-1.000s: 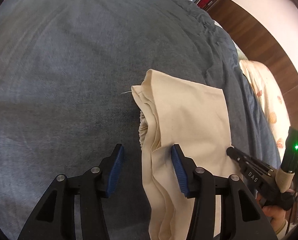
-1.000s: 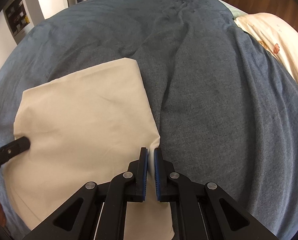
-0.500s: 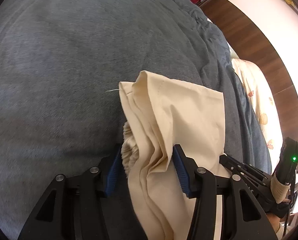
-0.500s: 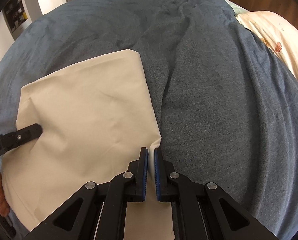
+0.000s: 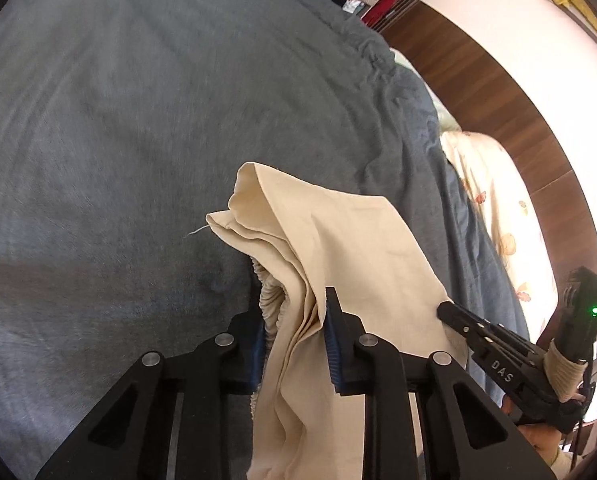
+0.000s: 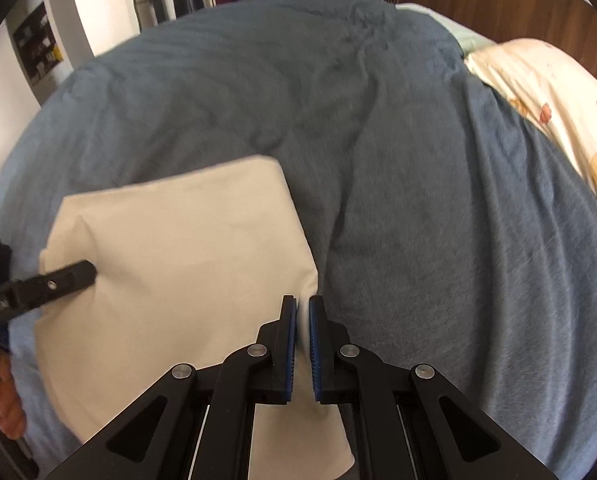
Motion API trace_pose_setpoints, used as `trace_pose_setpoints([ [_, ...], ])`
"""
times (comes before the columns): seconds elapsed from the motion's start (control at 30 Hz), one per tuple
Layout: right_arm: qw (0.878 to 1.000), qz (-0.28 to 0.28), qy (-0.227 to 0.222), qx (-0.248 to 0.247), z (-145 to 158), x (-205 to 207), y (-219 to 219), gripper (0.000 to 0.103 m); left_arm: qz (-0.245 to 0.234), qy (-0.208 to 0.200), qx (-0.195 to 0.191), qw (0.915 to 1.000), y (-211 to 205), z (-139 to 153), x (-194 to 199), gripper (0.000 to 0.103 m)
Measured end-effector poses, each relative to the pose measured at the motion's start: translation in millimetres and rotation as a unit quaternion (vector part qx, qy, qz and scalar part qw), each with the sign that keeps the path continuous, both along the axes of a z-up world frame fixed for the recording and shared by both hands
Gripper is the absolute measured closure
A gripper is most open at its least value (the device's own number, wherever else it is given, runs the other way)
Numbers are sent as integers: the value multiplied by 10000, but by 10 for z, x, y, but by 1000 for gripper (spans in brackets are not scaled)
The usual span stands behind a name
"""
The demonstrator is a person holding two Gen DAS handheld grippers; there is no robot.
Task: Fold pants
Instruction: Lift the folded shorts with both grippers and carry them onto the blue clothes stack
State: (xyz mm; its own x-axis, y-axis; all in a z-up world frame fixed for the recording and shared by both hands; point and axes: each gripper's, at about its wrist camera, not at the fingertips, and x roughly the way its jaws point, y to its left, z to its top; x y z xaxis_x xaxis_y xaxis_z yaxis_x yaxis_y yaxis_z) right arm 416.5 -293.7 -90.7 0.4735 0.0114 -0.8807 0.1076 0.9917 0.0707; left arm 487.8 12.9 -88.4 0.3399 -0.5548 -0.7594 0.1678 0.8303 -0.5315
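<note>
Both tools pinch the cream pants (image 5: 338, 248), folded, long axis running away across the bed.

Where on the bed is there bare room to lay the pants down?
The blue-grey bedspread is bare beyond the cream pants, up to the patterned pillow, and in the left wrist view left of them. It is crowded at the near edge, where the left tool and right tool grip the pants.
</note>
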Motion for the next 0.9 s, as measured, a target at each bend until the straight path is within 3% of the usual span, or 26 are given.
trace_pose_setpoints([
  [0.47, 9954, 525, -780, 186, 996, -94, 522, 96, 706, -687, 80, 9951, 799, 1038, -335, 78],
  [0.9, 9814, 1371, -1222, 552, 1672, -138, 1787, 96, 1489, -1041, 479, 9822, 2173, 1762, -838, 78],
])
